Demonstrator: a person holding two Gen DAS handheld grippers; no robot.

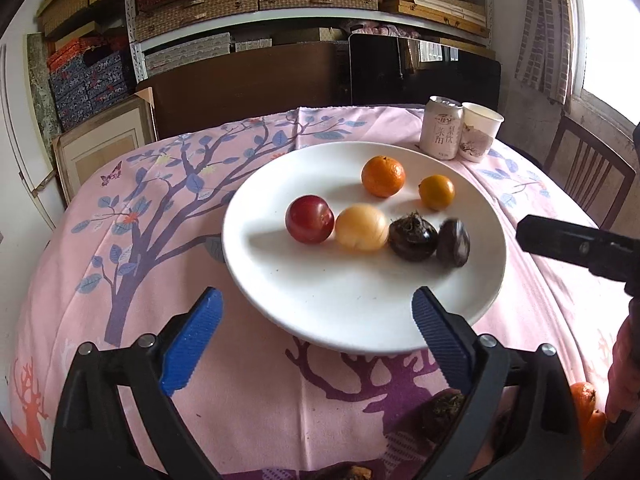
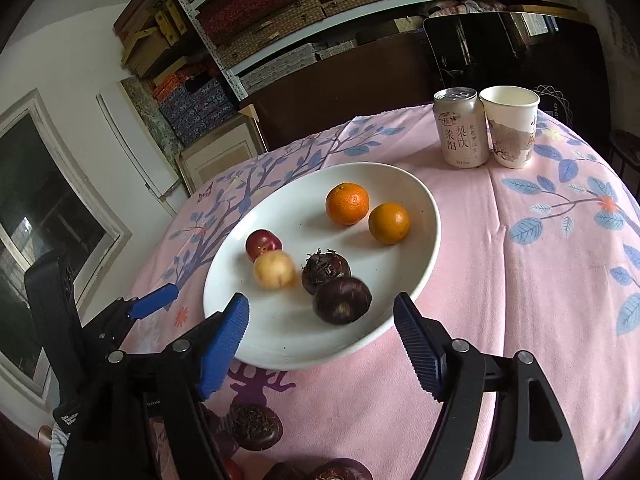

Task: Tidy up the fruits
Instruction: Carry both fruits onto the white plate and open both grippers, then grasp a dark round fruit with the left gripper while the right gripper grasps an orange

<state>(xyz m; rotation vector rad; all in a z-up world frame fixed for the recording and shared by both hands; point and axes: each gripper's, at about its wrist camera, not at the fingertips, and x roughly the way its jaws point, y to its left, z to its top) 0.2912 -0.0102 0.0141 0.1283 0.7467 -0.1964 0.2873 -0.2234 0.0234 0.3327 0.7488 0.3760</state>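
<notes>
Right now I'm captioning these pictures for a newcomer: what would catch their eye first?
The big white plate mid-table on the pink tree-print cloth, holding six fruits in pairs: two oranges at the back, a red plum beside a pale yellow one, and two dark water chestnuts in front. Behind it, a drink can touches a paper cup.

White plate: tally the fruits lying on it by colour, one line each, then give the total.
On the white plate:
Orange: 2, the mandarin and the smoother orange fruit
Red: 1, the plum
Pale yellow: 1, the yellow fruit
Dark brown: 2, the water chestnuts
Total: 6
</notes>
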